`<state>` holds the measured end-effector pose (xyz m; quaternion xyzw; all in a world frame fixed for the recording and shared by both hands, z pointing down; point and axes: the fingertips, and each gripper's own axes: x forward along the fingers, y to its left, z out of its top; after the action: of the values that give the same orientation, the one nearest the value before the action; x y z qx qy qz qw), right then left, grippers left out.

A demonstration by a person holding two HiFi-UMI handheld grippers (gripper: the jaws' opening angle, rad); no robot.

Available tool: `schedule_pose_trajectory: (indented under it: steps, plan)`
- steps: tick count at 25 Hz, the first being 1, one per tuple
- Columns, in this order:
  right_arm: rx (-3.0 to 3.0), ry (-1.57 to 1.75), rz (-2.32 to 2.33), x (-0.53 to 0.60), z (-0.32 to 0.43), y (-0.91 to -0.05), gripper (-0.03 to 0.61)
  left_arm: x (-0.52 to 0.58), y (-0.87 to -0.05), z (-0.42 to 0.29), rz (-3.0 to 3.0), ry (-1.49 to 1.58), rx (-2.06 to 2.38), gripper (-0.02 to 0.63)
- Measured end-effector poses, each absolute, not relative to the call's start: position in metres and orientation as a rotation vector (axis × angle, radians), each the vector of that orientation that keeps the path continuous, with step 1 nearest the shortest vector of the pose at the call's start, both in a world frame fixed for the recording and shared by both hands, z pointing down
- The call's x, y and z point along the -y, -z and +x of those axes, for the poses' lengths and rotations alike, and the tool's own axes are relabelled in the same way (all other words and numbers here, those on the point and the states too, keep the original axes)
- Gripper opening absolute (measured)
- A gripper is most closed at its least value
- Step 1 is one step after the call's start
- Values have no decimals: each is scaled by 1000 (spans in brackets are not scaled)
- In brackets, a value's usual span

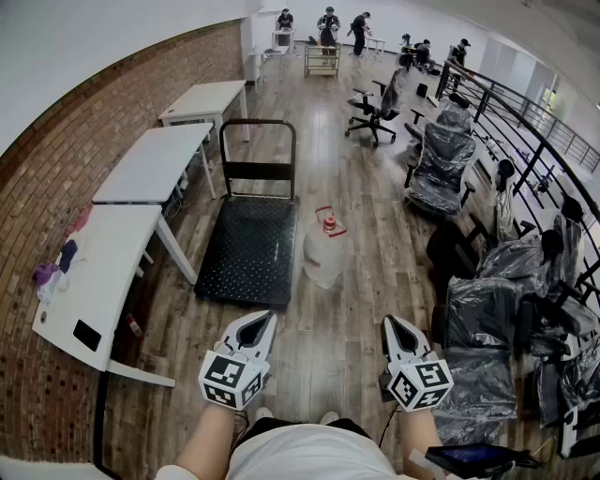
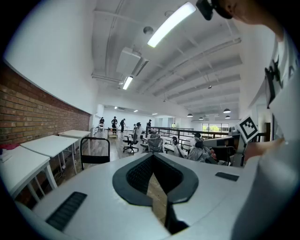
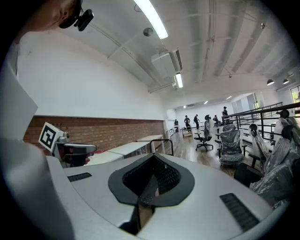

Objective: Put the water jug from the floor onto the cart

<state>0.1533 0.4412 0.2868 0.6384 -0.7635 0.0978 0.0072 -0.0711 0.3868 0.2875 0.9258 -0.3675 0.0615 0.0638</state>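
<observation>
left gripper point(image 1: 265, 317) and right gripper point(image 1: 389, 320) are held low and side by side in front of the person, nearly level. each has its jaws pressed together at the tips with nothing between them (each gripper's own view shows only floor through the slot behind the closed tips).

ahead of them is bare wooden floor point(image 1: 347, 347), then the water jug point(image 1: 324, 251). it stands upright on the floor with its red cap and carry handle on top, so its long axis is vertical. it lies straight ahead, about midway between the lines of the two grippers, and neither looks clearly nearer. both are well apart from it.

the platform cart point(image 1: 246, 253) sits just beside the jug on the jug's left, its dark deck low to the floor and its push handle point(image 1: 258, 150) at the far end. my read is that the jug has to be lifted and moved a short way left onto the deck, and no grip has begun.

further out are white tables point(image 1: 150, 164) along the brick wall, plastic-wrapped office chairs point(image 1: 441, 159) on the right, and people point(image 1: 328, 23) at the far end.
</observation>
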Motion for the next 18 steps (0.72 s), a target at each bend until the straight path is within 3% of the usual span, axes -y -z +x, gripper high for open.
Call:
schedule_pose_trajectory:
  steps: [18]
  plan:
    - [2428, -375, 1902, -450, 236, -311, 2, -402, -301, 11, 2723, -198, 1186, 0]
